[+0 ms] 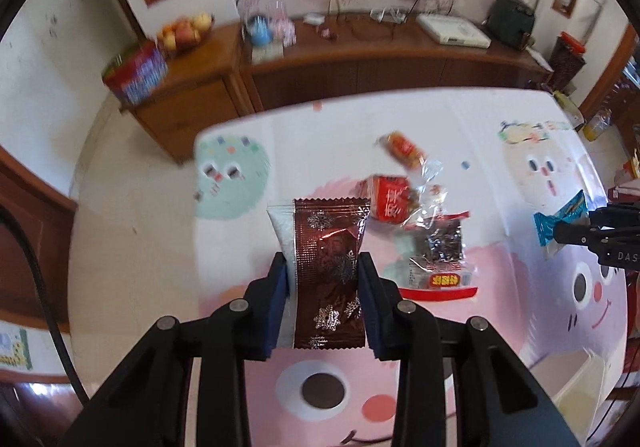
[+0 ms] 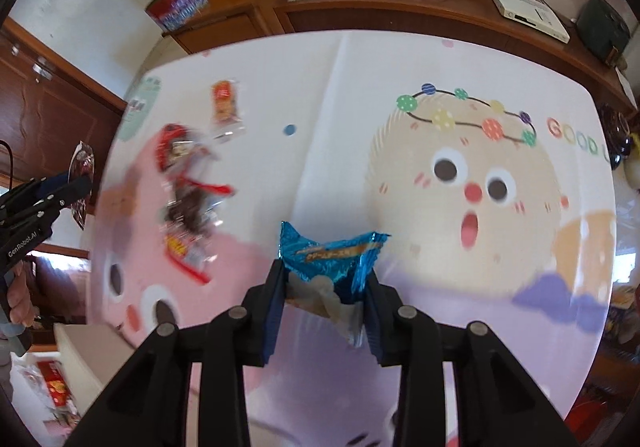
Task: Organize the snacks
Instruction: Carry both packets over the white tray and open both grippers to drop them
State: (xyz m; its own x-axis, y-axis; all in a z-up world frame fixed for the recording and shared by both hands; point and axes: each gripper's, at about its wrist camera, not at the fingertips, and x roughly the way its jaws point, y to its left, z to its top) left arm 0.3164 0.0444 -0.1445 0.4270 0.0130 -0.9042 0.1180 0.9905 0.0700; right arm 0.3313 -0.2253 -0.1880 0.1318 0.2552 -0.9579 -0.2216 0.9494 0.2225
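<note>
Brown snowflake packet [image 1: 326, 271] pinched upright in the left gripper [image 1: 324, 287], blue wrapper [image 2: 332, 267] crumpled in the right gripper [image 2: 326, 299], both lifted above the cartoon tablecloth [image 2: 360, 175], likely for sorting. Loose snacks [image 1: 420, 239] wait on it between them.
</note>
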